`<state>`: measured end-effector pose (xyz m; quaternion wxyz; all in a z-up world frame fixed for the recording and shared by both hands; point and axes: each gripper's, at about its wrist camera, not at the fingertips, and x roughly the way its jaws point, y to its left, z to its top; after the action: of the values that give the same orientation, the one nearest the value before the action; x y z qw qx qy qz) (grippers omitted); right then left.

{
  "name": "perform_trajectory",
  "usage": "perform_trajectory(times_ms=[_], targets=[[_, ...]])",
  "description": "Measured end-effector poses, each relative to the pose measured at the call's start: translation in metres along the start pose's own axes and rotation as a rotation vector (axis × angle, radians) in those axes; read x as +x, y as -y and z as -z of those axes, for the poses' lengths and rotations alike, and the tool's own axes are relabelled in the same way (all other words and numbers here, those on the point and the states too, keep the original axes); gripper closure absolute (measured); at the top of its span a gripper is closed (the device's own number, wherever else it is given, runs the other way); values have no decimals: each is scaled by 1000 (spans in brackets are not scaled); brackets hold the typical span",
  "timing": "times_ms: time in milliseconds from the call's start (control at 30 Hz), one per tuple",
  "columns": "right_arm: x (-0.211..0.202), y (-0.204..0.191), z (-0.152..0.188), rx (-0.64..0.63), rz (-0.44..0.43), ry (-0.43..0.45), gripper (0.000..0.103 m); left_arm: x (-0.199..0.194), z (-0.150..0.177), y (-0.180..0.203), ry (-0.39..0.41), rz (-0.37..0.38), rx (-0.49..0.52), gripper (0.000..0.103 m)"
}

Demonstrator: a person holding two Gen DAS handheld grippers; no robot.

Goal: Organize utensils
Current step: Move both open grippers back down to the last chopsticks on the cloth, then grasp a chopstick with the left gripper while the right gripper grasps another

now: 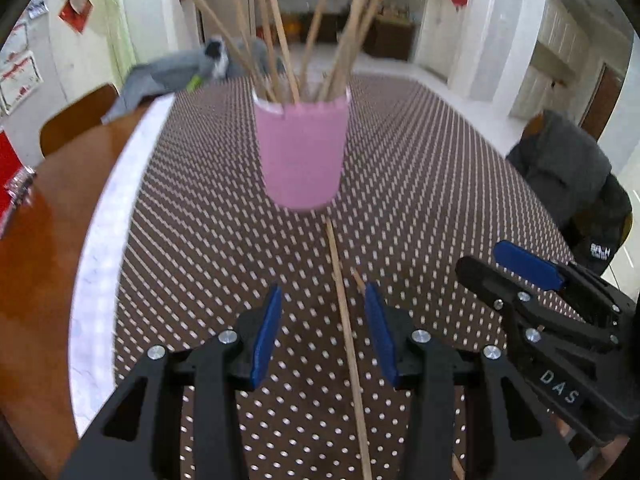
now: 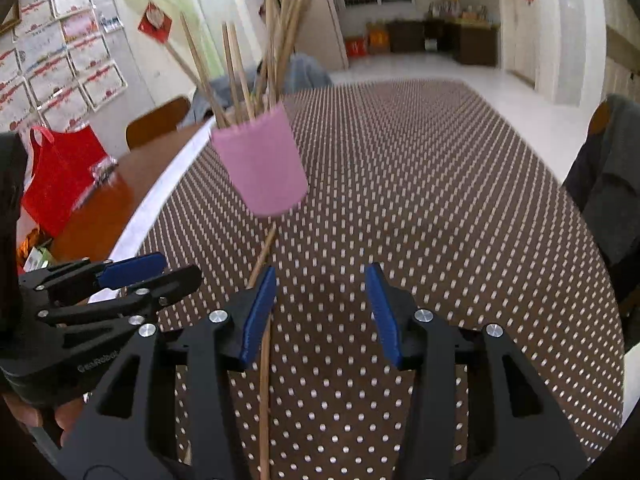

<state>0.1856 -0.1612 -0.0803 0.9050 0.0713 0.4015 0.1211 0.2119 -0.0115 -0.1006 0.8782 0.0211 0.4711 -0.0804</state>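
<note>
Under both my claws spreads one table (image 1: pixel 420 184) covered in a brown cloth with white dots; its bare wooden edge shows off to my left. Ahead of both claws, well apart from the tips, stands one pink cup (image 1: pixel 302 152) upright on the cloth, holding a fan of wooden chopsticks (image 1: pixel 280 48). I count about ten in it, though blur keeps me from an exact number.

One loose chopstick (image 1: pixel 346 332) lies on the cloth, running from near the cup's foot back towards me. It passes between the fingers of my left claw (image 1: pixel 322 296), nearer the right-hand pad, and neither pad touches it. A second, shorter stick end (image 1: pixel 357 277) peeks out just beside that right pad.

My left claw is released, jaws apart. My right claw (image 2: pixel 320 280) is released too, nothing between its pads; the loose chopstick runs just beside and under its left finger (image 2: pixel 258 316). The two claws sit side by side, near each other.
</note>
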Motion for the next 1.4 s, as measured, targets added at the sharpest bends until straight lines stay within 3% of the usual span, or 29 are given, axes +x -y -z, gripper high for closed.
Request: perform_trajectory(times_ms=[167, 433, 500, 633, 1067, 1233, 1333, 1400], targets=[[14, 4, 13, -8, 6, -82, 56, 28, 9, 1, -99, 28, -15, 60], [20, 9, 24, 8, -13, -132, 56, 57, 13, 7, -165, 25, -14, 61], [22, 10, 24, 8, -26, -147, 56, 60, 12, 7, -159, 15, -13, 67], [25, 4, 22, -5, -38, -173, 56, 64, 8, 0, -169, 28, -33, 96], [40, -45, 32, -123, -45, -278, 56, 37, 21, -23, -110, 44, -108, 97], [53, -68, 36, -211, 16, -344, 56, 22, 30, -31, -93, 32, -124, 97], [61, -77, 34, -246, 68, -364, 70, 16, 33, -33, -85, 31, -129, 97], [64, -79, 33, -252, 75, -376, 73, 11, 34, -34, -74, 33, -135, 97]])
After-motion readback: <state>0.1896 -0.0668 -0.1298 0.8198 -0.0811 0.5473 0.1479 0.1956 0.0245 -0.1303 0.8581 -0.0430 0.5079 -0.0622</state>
